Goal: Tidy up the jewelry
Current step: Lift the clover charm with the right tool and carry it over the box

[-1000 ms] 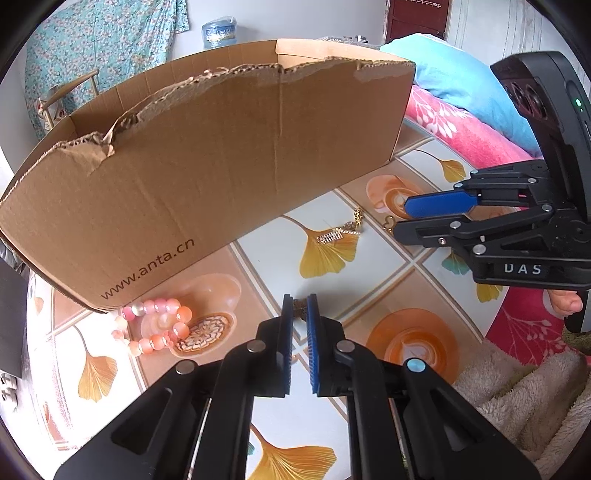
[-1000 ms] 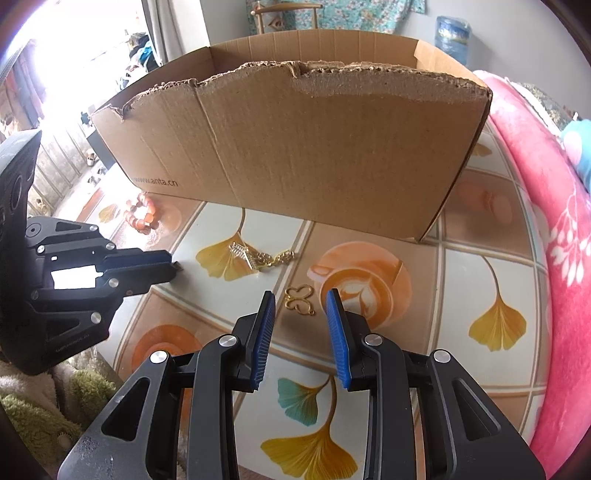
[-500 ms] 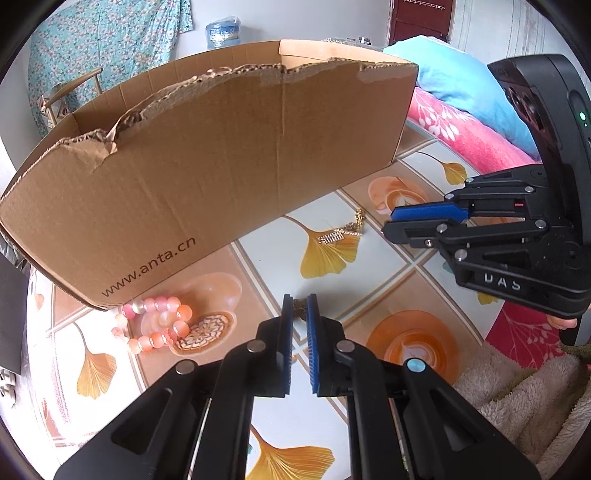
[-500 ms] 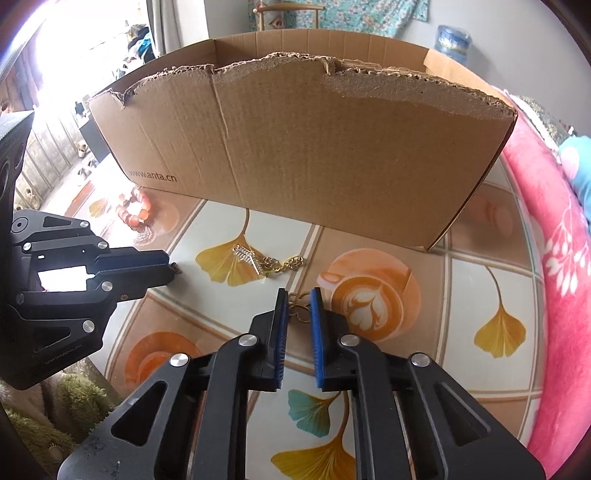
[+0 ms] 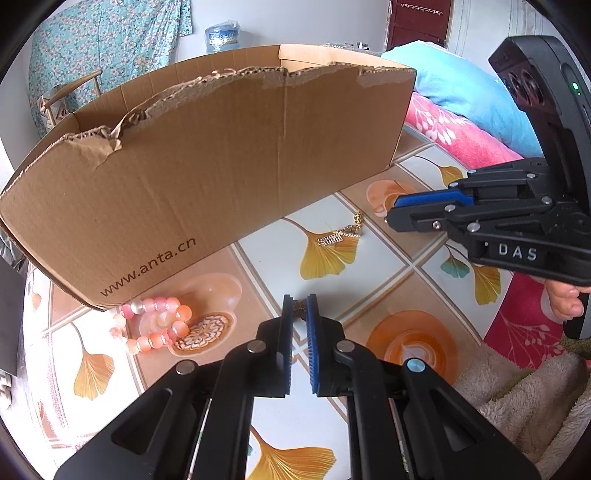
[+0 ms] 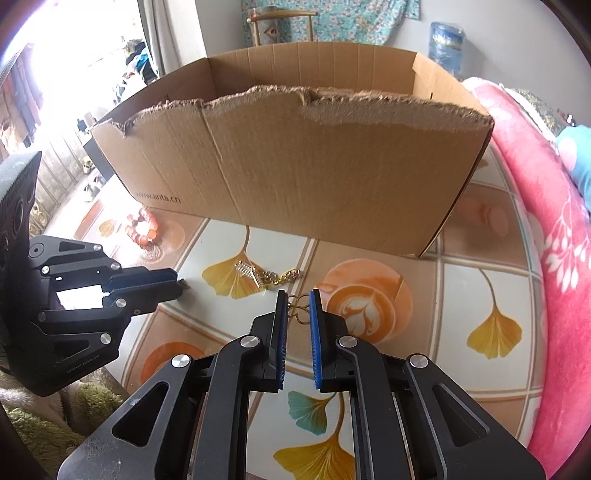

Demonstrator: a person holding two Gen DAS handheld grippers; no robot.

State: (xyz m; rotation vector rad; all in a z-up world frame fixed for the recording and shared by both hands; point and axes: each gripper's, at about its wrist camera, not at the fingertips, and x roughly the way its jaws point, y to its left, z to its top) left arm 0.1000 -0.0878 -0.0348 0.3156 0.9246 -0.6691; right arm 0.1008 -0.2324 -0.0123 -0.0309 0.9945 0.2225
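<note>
A torn cardboard box (image 5: 207, 177) stands on the patterned table; it also shows in the right wrist view (image 6: 306, 177). My left gripper (image 5: 300, 306) is shut on a small brown piece (image 5: 300, 309) low over the table. My right gripper (image 6: 298, 304) is shut on a gold wire earring (image 6: 298, 309) and holds it above the table, in front of the box. A gold chain with a pendant (image 5: 340, 234) lies on a ginkgo leaf print between the grippers (image 6: 264, 277). A pink bead bracelet (image 5: 151, 323) lies by the box's left corner.
A pink flowered blanket (image 6: 546, 229) and a blue pillow (image 5: 465, 99) lie along the table's right side. A fluffy beige throw (image 5: 524, 398) borders the near edge. A chair (image 6: 280, 26) and a water bottle (image 5: 221, 35) stand behind the box.
My right gripper closed on the gold earring and lifted it, rising toward the box. My left gripper has stayed shut in place.
</note>
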